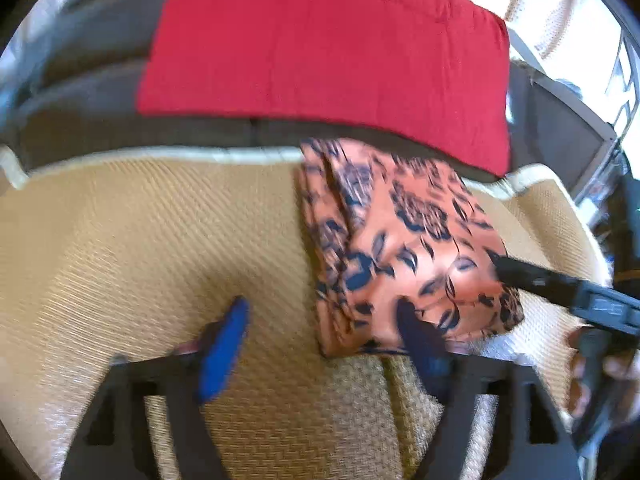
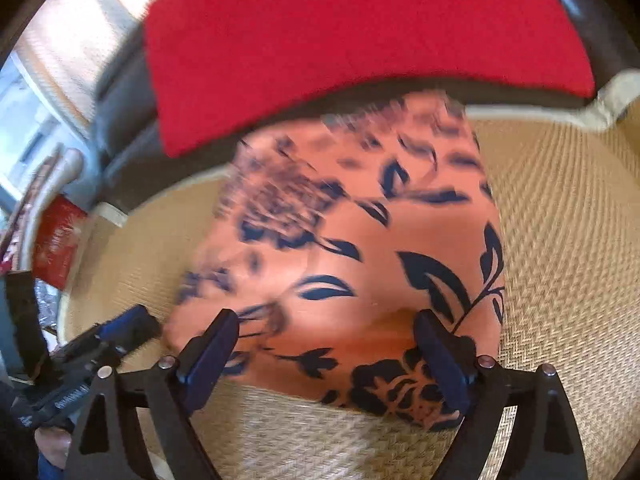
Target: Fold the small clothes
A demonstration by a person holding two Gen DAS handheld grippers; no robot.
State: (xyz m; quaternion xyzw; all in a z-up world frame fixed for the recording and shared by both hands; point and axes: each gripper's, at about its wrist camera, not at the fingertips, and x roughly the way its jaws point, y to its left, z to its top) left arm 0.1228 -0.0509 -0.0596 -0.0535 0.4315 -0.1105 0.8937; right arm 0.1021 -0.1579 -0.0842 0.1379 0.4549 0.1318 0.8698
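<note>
A folded orange garment with a dark blue flower print lies on a woven tan mat. My left gripper is open, its right finger at the garment's near edge and its left finger over the mat. My right gripper is open above the garment, holding nothing. The right gripper also shows in the left wrist view, reaching in from the right over the garment's right side. The left gripper shows in the right wrist view at the lower left.
A red cloth covers a dark sofa just behind the mat; it also shows in the right wrist view. A red packet and clutter lie at the mat's left edge.
</note>
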